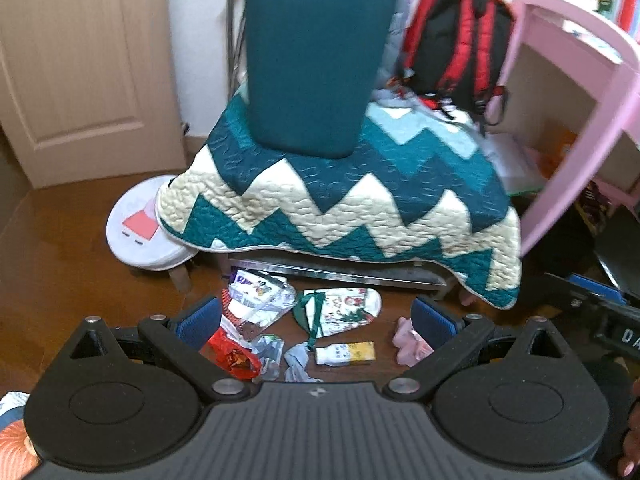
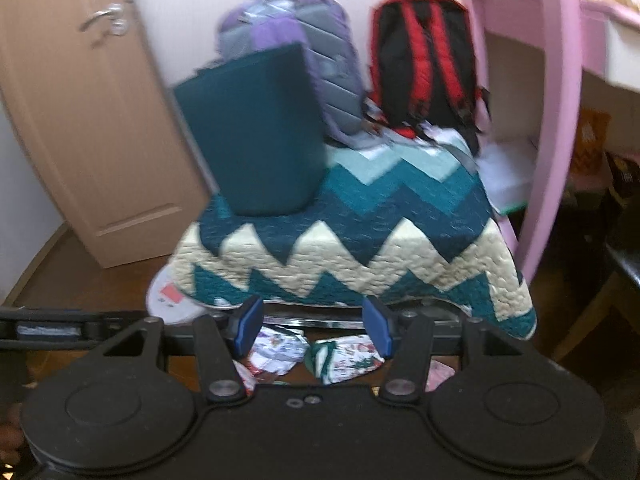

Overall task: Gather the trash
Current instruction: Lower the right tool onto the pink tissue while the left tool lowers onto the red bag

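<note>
Trash lies on the brown floor in front of a quilt-covered bench. In the left wrist view I see a printed white wrapper, a red wrapper, a crumpled silver wrapper, a white pouch with green ribbon, a small white-and-yellow carton, grey crumpled paper and pink crumpled paper. My left gripper is wide open above the pile, empty. My right gripper is open and empty, above the printed wrapper and the pouch.
A zigzag teal-and-cream quilt covers the bench, with a dark teal bin on it. A red-and-black backpack and a purple backpack lean behind. A white round stool stands left, a pink desk right, a door far left.
</note>
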The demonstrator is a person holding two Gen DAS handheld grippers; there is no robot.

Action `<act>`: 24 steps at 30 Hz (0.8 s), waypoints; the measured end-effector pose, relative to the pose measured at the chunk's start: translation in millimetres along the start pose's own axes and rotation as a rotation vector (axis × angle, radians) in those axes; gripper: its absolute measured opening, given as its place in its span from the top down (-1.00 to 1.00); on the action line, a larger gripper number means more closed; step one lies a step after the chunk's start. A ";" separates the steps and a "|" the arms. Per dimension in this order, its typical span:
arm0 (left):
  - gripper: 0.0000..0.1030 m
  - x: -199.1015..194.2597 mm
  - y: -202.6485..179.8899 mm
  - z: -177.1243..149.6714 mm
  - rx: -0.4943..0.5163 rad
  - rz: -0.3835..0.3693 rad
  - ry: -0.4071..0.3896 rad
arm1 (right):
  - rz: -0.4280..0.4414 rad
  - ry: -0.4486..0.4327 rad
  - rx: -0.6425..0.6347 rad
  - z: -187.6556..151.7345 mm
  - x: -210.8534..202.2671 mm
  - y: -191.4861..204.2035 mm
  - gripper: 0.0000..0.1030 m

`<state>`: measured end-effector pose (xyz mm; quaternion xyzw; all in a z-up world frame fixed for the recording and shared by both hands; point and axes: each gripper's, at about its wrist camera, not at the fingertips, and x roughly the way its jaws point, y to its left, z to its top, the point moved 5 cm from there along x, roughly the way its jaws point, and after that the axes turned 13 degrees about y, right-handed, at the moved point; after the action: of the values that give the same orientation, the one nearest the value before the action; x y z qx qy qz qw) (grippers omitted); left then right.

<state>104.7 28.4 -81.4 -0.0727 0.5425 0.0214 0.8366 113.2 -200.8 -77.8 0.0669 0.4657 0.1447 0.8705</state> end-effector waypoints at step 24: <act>-0.98 321.3 104.1 44.1 -0.258 0.146 0.519 | -0.210 0.564 0.351 -23.6 319.2 -181.5 -0.07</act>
<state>264.5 123.9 -366.6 -0.1422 0.7350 0.1309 0.6500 295.4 -273.2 -389.2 0.1246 0.7099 -0.0152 0.6931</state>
